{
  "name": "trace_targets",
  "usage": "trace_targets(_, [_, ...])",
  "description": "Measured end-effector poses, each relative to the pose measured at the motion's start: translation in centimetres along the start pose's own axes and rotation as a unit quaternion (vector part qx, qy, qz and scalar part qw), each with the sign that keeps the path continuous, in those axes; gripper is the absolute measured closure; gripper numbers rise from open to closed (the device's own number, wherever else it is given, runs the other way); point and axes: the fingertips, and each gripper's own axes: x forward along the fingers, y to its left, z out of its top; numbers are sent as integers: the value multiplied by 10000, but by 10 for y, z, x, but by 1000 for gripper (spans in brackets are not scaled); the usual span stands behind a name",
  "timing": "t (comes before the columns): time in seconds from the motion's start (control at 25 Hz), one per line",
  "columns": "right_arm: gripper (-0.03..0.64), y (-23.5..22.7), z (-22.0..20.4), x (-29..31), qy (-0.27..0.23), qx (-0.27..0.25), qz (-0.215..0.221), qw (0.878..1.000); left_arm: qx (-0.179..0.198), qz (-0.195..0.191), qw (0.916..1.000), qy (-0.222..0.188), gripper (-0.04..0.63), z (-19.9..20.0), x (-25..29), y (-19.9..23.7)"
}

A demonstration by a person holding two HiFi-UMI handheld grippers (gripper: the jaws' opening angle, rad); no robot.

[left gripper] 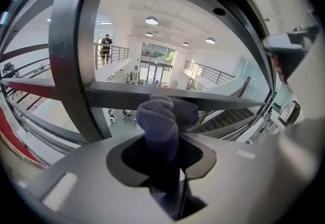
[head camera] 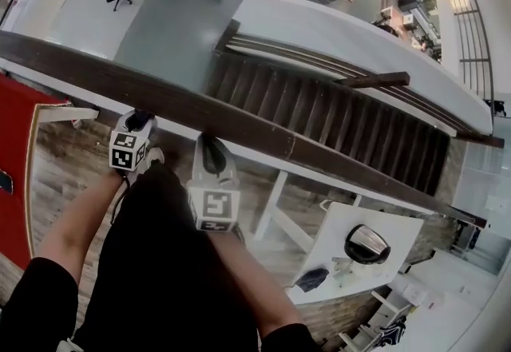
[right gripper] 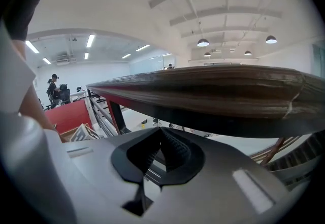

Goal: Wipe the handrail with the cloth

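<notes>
Purple-grey cloth [left gripper: 161,119] bunching upright between jaws of left gripper [head camera: 138,119], jaws clamping it at near edge of wooden handrail [head camera: 263,133]. Right gripper [right gripper: 159,139]: jaws pressing together, gripping nothing, sitting close beneath handrail.

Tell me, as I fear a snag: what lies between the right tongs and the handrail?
Nothing: the right gripper view shows bare air between the right tongs and the wooden handrail above them.
</notes>
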Motion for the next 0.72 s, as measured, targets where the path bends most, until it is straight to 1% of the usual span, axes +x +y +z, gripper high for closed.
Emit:
trace_targets(0.04, [615,3,0,4,25,7,-23,10000,69,-24,9999,80,482,-4,3,5])
trace_targets(0.16, [614,13,-5,16,137,4,-49,9999,524,-220,9981,234,482,-11,11,12])
trace_targets(0.2, [614,18,-8,19,175,-16,-35,9998,608,-271,9974,262,483,-14,13,14])
trace_targets(0.24, [614,24,-10,22,199,-40,-14,9998,596,-269,9975,266,482,-16,15,18])
trace_targets(0.28, [614,29,-11,24,212,-69,7,9998,501,-207,9982,264,482,-17,18,25])
trace_targets(0.36, [614,36,-13,27,223,-128,10,9997,265,31,9992,310,483,-19,25,45])
trace_targets(0.44, [614,37,-15,29,232,-149,-48,9996,262,188,9989,347,482,-18,32,59])
trace_targets(0.6, [614,25,-18,28,257,-52,-271,9993,408,96,9984,373,482,-17,41,60])
trace_targets(0.72, [614,20,-16,26,176,-17,-390,9991,325,128,9986,391,482,-20,50,63])
